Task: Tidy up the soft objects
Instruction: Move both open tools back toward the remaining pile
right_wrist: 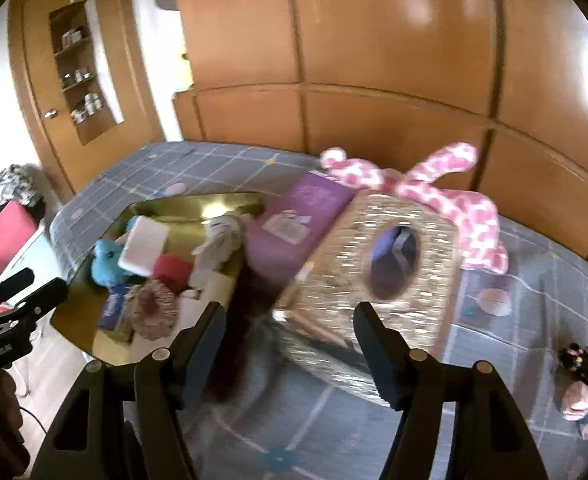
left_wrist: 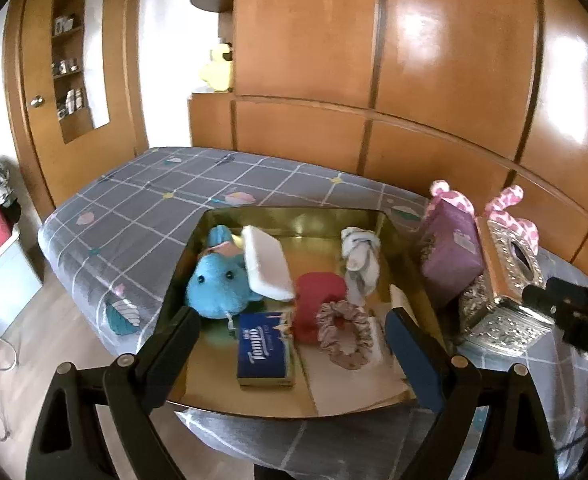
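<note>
While my left hand-held gripper hangs wide open over the gold tray on the bed, nothing sits between its fingers. Inside the tray lie a blue plush toy, a white pad, a red cloth, a pink scrunchie, a knotted white cloth and a blue tissue pack. My right hand-held gripper also stands open and empty, above the glittery tissue box, which lies beside a purple box and a pink spotted plush.
</note>
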The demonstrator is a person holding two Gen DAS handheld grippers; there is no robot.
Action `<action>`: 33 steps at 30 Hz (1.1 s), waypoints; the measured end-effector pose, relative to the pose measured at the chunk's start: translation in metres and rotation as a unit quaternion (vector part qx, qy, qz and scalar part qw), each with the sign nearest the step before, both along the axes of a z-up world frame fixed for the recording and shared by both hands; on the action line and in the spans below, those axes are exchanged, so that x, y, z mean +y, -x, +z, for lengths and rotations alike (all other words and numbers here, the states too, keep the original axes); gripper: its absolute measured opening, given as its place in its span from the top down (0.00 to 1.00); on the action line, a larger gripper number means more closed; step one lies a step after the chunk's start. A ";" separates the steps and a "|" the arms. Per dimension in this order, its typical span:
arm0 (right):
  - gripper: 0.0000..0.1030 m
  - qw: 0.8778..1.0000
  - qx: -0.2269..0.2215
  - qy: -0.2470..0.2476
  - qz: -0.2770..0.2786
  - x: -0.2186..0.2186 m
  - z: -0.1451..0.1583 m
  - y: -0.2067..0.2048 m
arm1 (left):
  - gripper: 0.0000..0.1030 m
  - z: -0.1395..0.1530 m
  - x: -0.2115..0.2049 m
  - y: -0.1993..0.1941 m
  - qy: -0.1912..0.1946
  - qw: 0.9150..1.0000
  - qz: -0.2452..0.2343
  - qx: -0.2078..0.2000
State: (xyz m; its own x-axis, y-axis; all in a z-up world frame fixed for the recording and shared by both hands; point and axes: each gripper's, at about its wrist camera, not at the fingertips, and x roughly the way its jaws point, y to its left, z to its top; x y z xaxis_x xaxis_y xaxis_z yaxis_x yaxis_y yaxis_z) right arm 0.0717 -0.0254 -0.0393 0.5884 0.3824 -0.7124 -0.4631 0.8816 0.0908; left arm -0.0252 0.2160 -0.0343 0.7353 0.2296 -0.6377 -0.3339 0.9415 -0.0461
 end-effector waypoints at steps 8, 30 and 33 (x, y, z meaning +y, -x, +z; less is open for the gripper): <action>0.35 0.998 -0.008 0.003 -0.061 -0.060 0.002 -0.007 | 0.09 0.007 -0.032 -0.004 -0.014 0.999 -0.048 -0.003; 0.35 0.917 -0.028 0.064 -0.393 -0.361 0.002 -0.015 | 0.09 0.037 -0.176 -0.042 -0.071 0.969 -0.237 -0.015; 0.35 0.891 -0.020 0.059 -0.450 -0.405 -0.011 -0.009 | 0.09 0.039 -0.202 -0.048 -0.077 0.961 -0.264 -0.014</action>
State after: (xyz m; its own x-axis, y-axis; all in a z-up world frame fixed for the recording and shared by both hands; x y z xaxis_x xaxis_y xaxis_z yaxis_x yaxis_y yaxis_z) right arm 0.0804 -0.4300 -0.0499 0.6450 -0.3338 -0.6874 0.4363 0.8994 -0.0274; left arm 0.0230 0.0141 0.0045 0.7923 -0.0900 -0.6035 0.1914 0.9758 0.1057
